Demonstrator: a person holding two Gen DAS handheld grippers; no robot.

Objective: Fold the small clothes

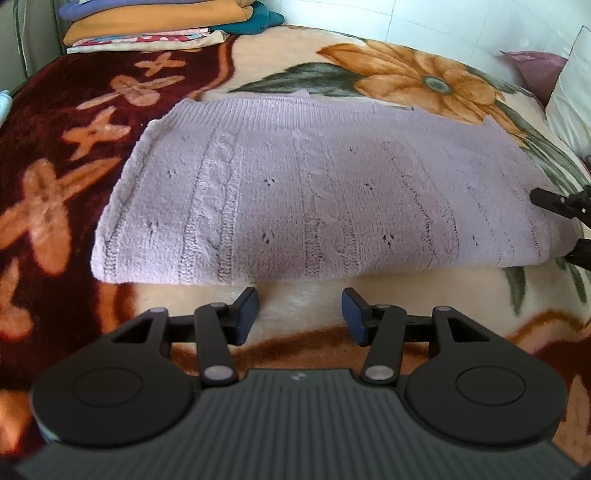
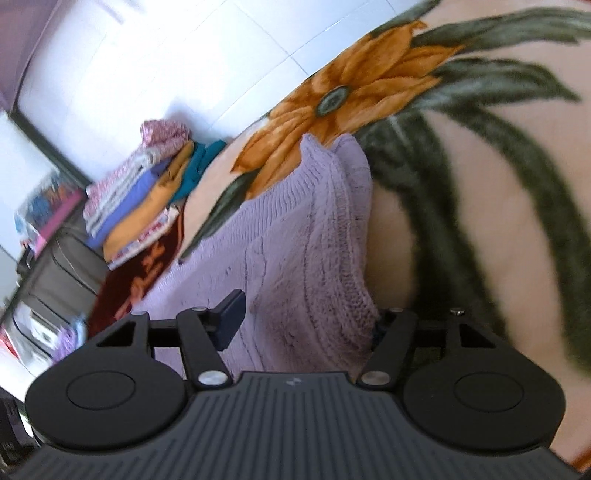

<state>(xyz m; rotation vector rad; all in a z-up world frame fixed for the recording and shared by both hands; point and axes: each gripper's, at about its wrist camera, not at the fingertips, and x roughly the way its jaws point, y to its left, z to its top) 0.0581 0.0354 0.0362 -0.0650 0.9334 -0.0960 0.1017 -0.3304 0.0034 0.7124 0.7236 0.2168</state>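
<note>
A: Item one, left gripper point(image 1: 299, 315). State?

B: Jaws wide apart, nothing between them. Blue-padded fingertips point(image 1: 246, 314) hang over bare blanket just short of the near folded edge of the lilac sweater point(image 1: 314, 195), not touching it.

A: Item two, right gripper point(image 2: 306, 321).

B: Jaws spread, with the sweater's point(image 2: 295, 266) side edge lying in the gap. One finger point(image 2: 231, 319) sits above the knit in plain view; the other is hidden behind the fabric's edge, only its linkage showing. Spread apart, then, not clamped. In the left wrist view the same gripper point(image 1: 561, 225) enters at the frame's right edge, cut off, its two black tips either side of the sweater's right border.

A: Item three, the sweater itself.

B: Cable-knit, folded into a wide rectangle, flat on the floral blanket point(image 1: 424, 81) — cream and maroon ground, orange flowers, green leaves.

A: Markings, labels?

B: A small pale emblem on each gripper body, too small to read. No legible writing on the garment.

A: Surroundings.

B: Stack of folded clothes point(image 1: 155, 26) at the blanket's far corner — purple, orange, teal, printed pieces. White pillow point(image 1: 569, 99) at the right, partly cut off. Right wrist view is tilted and blurred; the furniture and clutter at its left margin cannot be made out.
</note>
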